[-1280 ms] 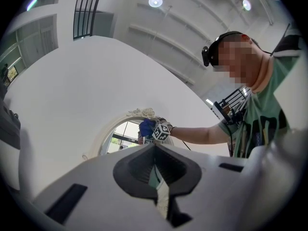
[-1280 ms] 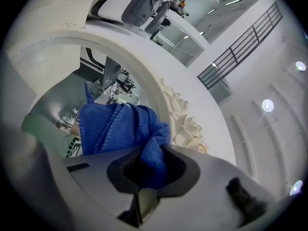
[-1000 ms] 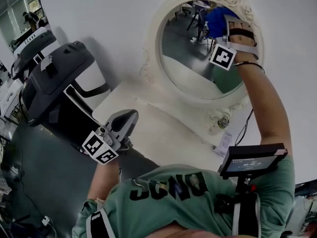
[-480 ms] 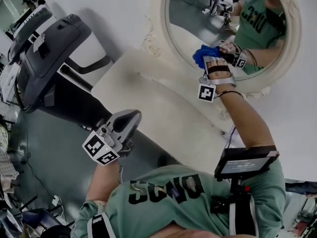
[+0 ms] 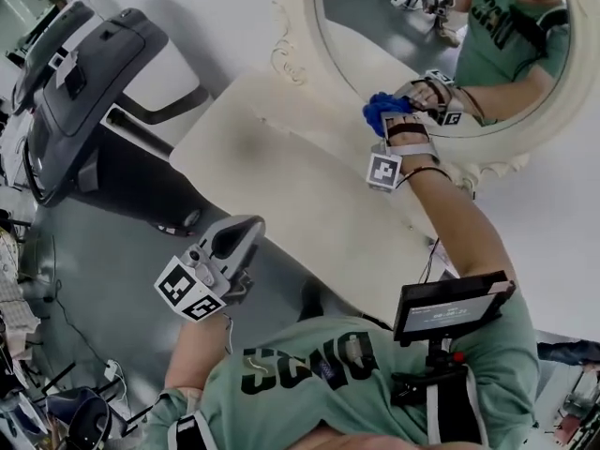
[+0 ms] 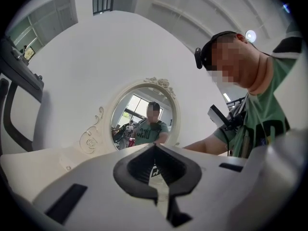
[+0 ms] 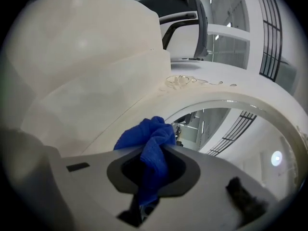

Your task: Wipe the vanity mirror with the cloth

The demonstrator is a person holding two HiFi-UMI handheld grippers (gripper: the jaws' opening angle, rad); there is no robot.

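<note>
1. treadmill (image 5: 84,111): dark, stands on the floor to the left of the surface.

2. surface (image 5: 281,195): pale top, set against the white wall, carrying the mirror at its far edge.

3. mirror (image 5: 441,45): oval glass in a cream carved frame, upright against the wall. it reflects the person in a green shirt. it also shows in the left tool view (image 6: 142,114) and the right tool view (image 7: 226,129).

4. right tool (image 5: 392,120): jaws closed on the cloth, as seen in its own view (image 7: 154,165). the fabric runs down through the gap between the two dark pads. the right arm is stretched forward and up over the surface. the wrist is near the bottom of the frame, and the marker cube faces the head camera.

5. left tool (image 5: 234,237): jaws brought together with nothing between them, as seen in its own view (image 6: 156,170). it is held low in front of the body, off the near edge of the surface and well apart from the mirror. the elbow is bent and the jaws point toward the mirror.

6. cloth (image 5: 380,111): blue, bunched into a wad ahead of the right tool's jaws (image 7: 147,138). it lies at the lower rim of the glass, where glass meets frame, with its reflection directly beside it.
</note>
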